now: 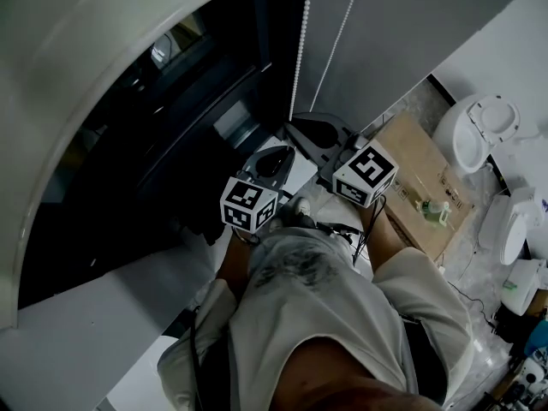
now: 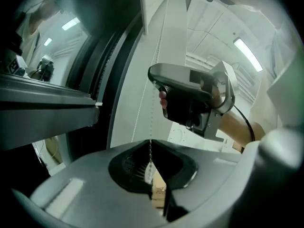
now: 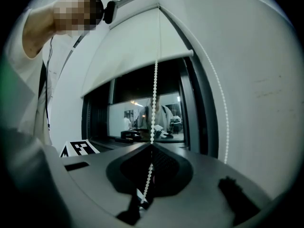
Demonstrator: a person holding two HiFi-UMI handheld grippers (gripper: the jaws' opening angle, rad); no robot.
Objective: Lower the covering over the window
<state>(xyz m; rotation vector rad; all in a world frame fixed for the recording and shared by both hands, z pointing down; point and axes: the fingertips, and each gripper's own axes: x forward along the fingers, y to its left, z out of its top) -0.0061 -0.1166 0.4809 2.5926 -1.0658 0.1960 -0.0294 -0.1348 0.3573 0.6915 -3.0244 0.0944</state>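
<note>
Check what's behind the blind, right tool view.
The blind covers the window's upper part, so nothing there can be seen. Below its hem, the window shows dark glass with lit shapes; whether reflected or beyond, can't tell.

The left hand-held gripper (image 2: 152, 167) is matte grey with black ribbed pads, and the right hand-held gripper (image 3: 151, 175) has the same grey and black. Each bears a white cube with black square markers (image 1: 248, 204). A white beaded plastic chain (image 3: 154, 103) runs between each pair of jaws. Beyond the right one are an off-white fabric roller blind (image 3: 133, 46) and a black window frame (image 3: 194, 113). Beside it lies a brown cardboard box (image 1: 428, 187).
</note>
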